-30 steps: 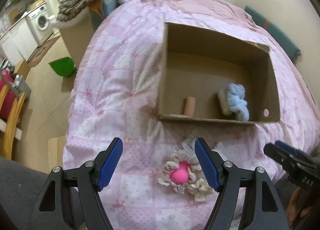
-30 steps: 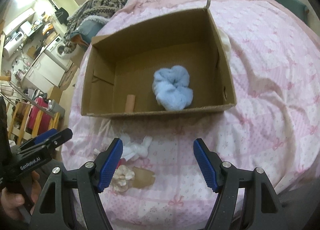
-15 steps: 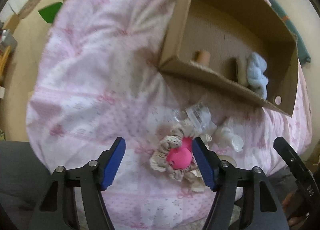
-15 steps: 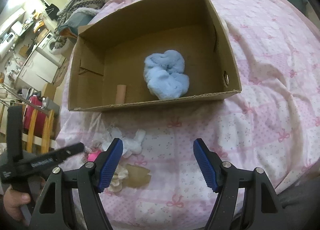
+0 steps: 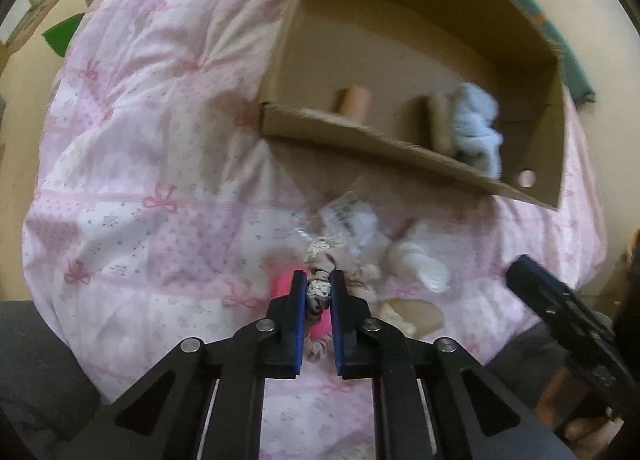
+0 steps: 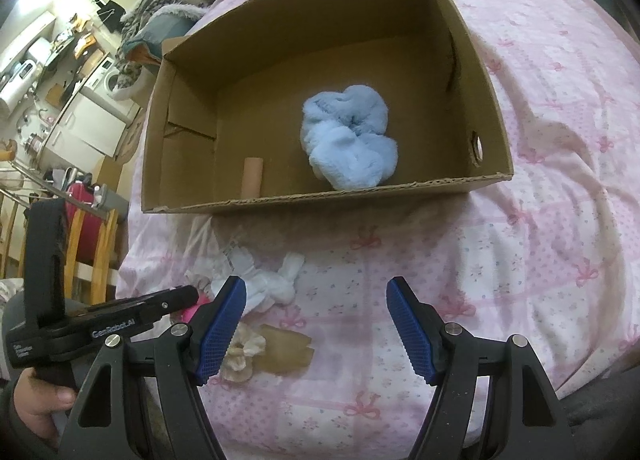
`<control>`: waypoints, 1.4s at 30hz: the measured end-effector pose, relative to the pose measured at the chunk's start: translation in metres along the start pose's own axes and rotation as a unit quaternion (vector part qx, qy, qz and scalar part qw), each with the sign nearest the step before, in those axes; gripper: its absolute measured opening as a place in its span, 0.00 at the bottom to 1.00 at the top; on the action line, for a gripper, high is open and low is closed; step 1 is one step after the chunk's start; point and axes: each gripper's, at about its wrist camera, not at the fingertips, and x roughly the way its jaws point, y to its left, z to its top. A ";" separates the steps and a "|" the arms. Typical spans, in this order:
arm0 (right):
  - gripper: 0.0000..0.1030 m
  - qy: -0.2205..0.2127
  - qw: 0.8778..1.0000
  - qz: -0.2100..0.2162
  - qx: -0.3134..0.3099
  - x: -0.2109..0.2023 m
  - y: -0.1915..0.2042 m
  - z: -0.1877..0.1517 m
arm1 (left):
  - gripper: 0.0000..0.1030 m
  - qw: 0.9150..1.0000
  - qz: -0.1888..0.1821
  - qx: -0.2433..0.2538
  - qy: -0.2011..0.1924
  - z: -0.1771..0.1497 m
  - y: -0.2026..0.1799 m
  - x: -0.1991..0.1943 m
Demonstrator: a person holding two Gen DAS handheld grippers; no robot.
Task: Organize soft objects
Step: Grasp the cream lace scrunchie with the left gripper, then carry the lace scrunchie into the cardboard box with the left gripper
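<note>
Pink quilted bed (image 5: 140, 148), beige lace scrunchie (image 5: 320, 287) pinched by its frill in left hand-held gripper (image 5: 319, 292) — light, limp, best held at bunched fabric — right hand-held gripper (image 6: 316, 324) agape above quilt.

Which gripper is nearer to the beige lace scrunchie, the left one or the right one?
Left. The left gripper is shut on the beige lace scrunchie. The right gripper is open above the bedspread, apart from it, to its right.
</note>
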 end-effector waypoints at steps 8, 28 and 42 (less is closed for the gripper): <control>0.74 0.063 0.996 0.050 0.025 0.017 -0.006 -0.010 | 0.10 0.995 -0.014 0.021 -0.095 -0.006 -0.008 -0.057; 0.07 0.168 0.984 0.054 -0.013 0.072 0.021 -0.032 | 0.10 0.995 0.032 0.006 -0.095 0.000 0.007 -0.048; 0.06 0.062 0.994 0.091 -0.008 0.009 0.018 -0.022 | 0.10 0.991 0.062 0.018 -0.117 -0.004 0.007 -0.053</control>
